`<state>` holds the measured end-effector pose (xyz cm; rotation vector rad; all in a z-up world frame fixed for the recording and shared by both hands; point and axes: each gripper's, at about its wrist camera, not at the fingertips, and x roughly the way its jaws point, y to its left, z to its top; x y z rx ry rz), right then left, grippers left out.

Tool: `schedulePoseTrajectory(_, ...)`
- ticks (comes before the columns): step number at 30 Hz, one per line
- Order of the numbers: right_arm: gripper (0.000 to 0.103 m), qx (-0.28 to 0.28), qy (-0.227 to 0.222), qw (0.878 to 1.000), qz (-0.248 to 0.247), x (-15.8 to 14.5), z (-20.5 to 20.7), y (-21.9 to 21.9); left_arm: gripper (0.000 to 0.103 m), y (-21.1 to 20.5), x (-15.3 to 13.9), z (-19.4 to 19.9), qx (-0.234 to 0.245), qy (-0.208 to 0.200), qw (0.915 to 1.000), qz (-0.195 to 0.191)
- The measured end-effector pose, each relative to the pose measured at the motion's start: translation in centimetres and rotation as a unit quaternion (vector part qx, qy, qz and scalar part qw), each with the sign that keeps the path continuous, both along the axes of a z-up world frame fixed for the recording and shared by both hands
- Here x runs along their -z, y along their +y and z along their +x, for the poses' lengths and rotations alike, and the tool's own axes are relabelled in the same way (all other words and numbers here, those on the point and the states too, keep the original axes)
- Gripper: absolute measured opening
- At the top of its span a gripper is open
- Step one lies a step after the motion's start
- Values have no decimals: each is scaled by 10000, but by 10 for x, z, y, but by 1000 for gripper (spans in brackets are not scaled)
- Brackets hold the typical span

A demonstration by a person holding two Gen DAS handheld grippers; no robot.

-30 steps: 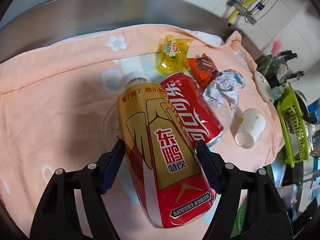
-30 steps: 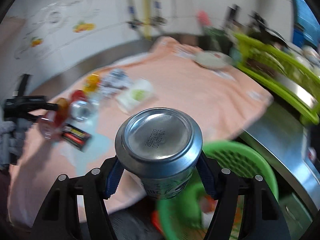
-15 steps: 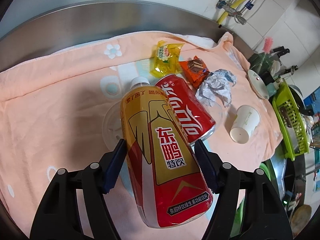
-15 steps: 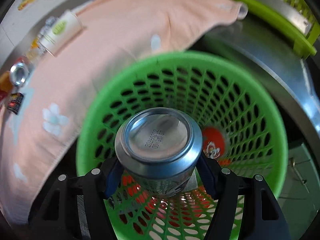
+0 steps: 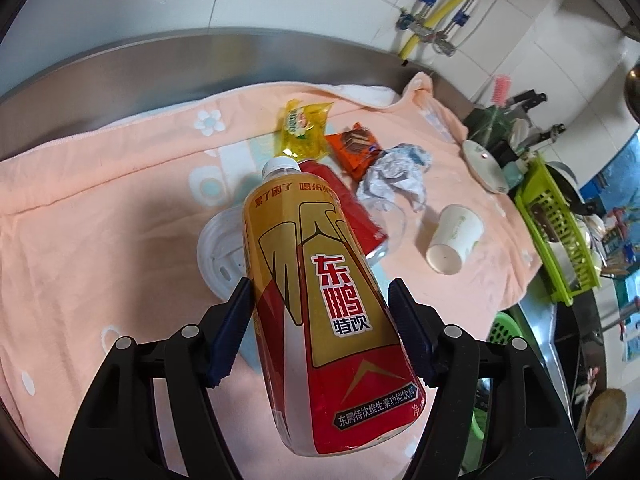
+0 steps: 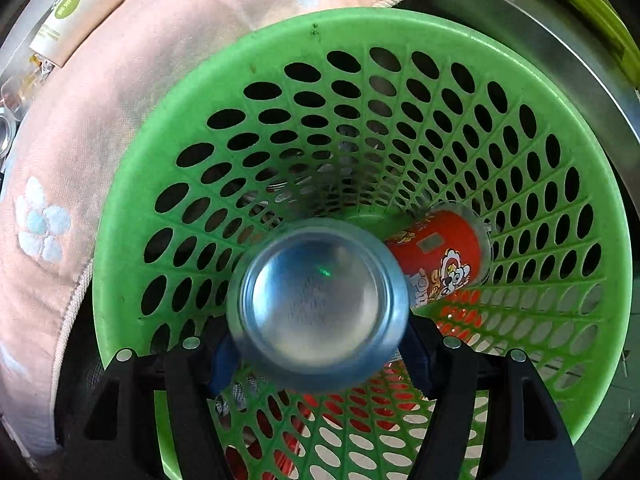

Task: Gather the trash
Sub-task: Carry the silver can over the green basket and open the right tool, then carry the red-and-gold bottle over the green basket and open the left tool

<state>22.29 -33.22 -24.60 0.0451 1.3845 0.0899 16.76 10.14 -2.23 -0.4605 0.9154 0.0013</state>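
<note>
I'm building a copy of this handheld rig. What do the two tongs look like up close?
Both match: the left tongs and right tongs have matte black angular plastic arms, small round silver fasteners along their tops, and dark blue pads lining the inner finger faces. No cables, markings or sleeves show.

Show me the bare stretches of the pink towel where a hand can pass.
The pink towel lies bare to the left of the clear lid and again between the paper cup and the green rack. The wrappers, red can and crumpled paper crowd the middle.
</note>
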Motion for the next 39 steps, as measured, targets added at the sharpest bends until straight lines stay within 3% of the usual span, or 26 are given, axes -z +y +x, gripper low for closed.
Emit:
schedulePoseTrajectory(7, 66, 78, -77, 9999, 87, -9, 5, -12, 67, -13, -23, -18, 316, -325, 9990, -7)
schedulePoseTrajectory(14, 66, 124, -357, 9992, 145, -43, -13, -20, 67, -42, -41, -29, 765, -559, 9955, -29)
schedulePoseTrajectory(21, 67, 300, -998, 9942, 267, -94, -41, -43, 66, -94, -45, -26, 1414, -574, 9882, -107)
schedulePoseTrajectory(26, 67, 433, -1427, 9886, 220, -122, -66, -57, 63, -148, -36, -16, 2024, -462, 9779, -237)
schedulePoseTrajectory(27, 67, 479, -1540, 9867, 194, -128, -74, -62, 58, -159, -34, -15, 2130, -452, 9757, -233)
schedulePoseTrajectory(29, 67, 537, -1669, 9843, 225, -135, -85, -69, 37, -182, -28, -12, 2394, -393, 9697, -294)
schedulePoseTrajectory(31, 67, 653, -1832, 9804, 316, -145, -100, -78, 17, -208, -17, -3, 2777, -229, 9583, -629)
schedulePoseTrajectory(35, 67, 821, -1976, 9760, 403, -143, -116, -87, 14, -247, 5, 6, 2967, -556, 9526, -387)
schedulePoseTrajectory(37, 67, 937, -2086, 9731, 280, -136, -117, -87, 13, -254, 31, 16, 2932, -187, 9533, -698)
schedulePoseTrajectory(39, 67, 1036, -2188, 9688, 529, -132, -125, -93, 12, -262, 44, 19, 2918, -134, 9551, -492)
